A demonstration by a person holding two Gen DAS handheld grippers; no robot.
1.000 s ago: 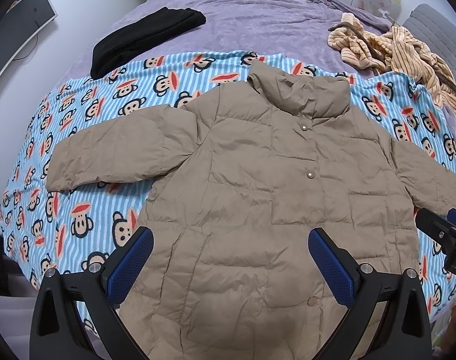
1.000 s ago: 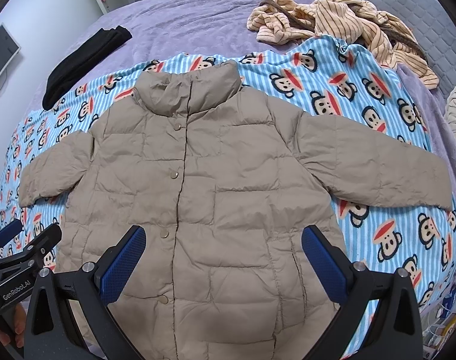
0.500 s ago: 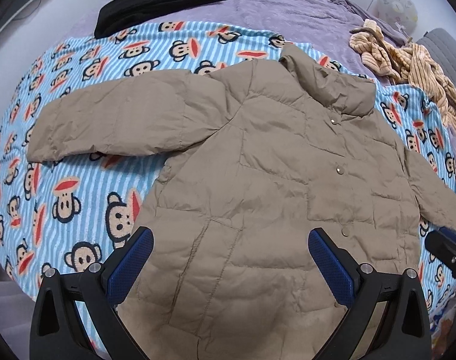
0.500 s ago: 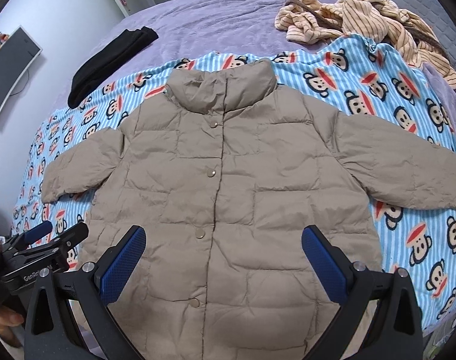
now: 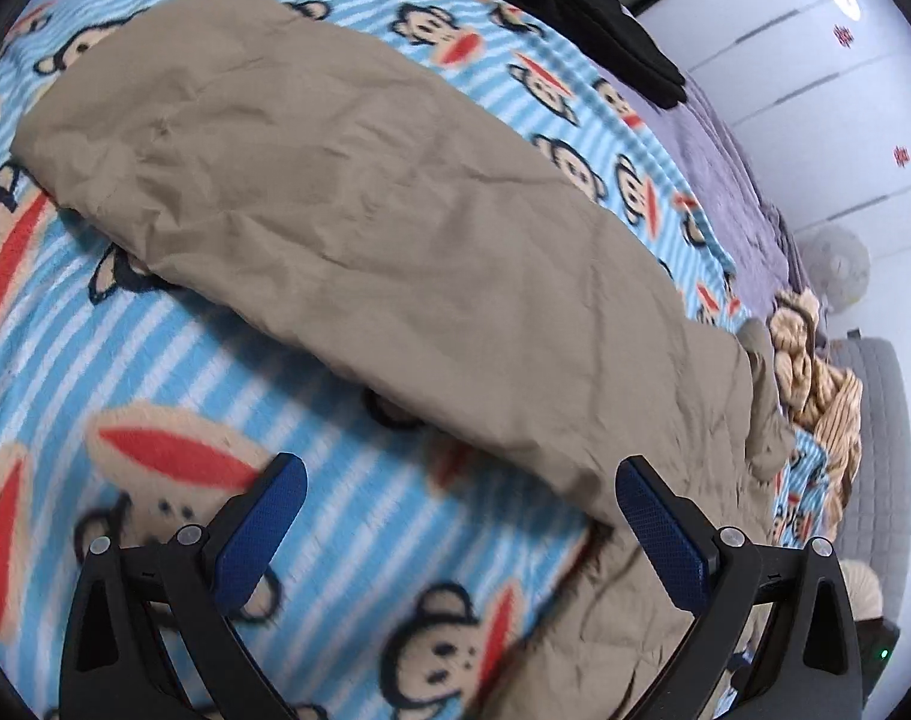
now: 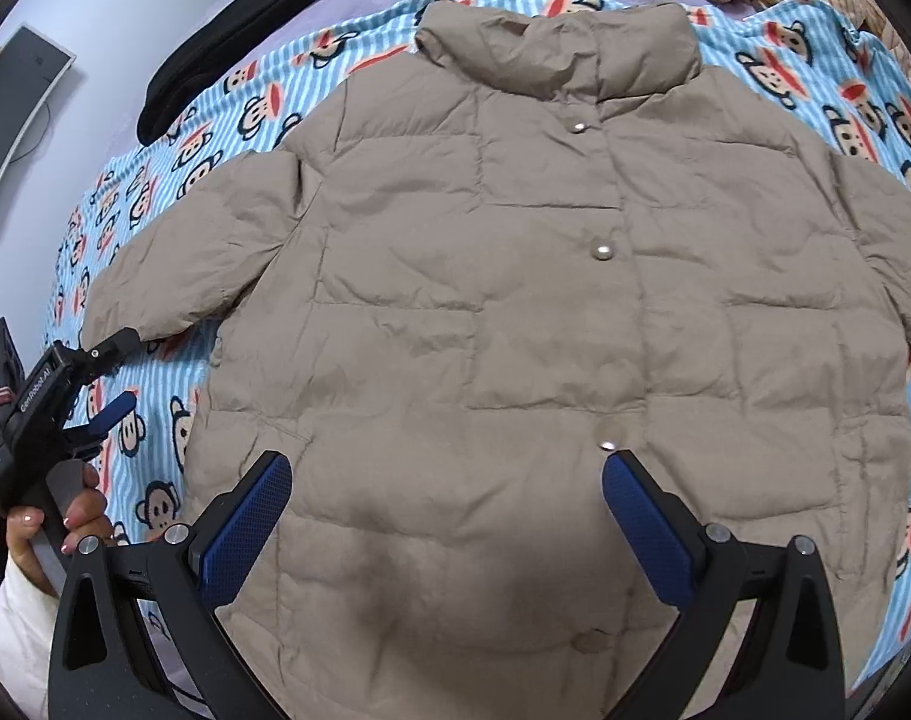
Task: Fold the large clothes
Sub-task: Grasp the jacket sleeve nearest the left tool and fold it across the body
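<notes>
The left gripper has dropped low and swung out to the left since half a second ago: its view then took in the whole jacket from above, and now it looks close along the left sleeve, lens near the blanket, picture slightly blurred. Its jaws are spread wide and hold nothing; the sleeve's near edge lies just ahead of them, not yet between them. Judgement: this is the approach for the first fold, sleeve inward over the body. The right gripper has come a little lower and nearer over the jacket front, jaws also spread and empty, hovering above the lower snaps. The jacket lies flat, front up, snapped shut, collar to the far side, sleeves spread, on the monkey-print blanket on the bed; no fold made yet. The right wrist view gives what the left cannot: the full outline of the jacket, and the left gripper itself at the near left, hand on its handle, tips close beside the cuff. The left wrist view alone shows the sleeve's creased surface, its lifted near edge with shadow beneath, and the striped clothes far right beyond the collar.
</notes>
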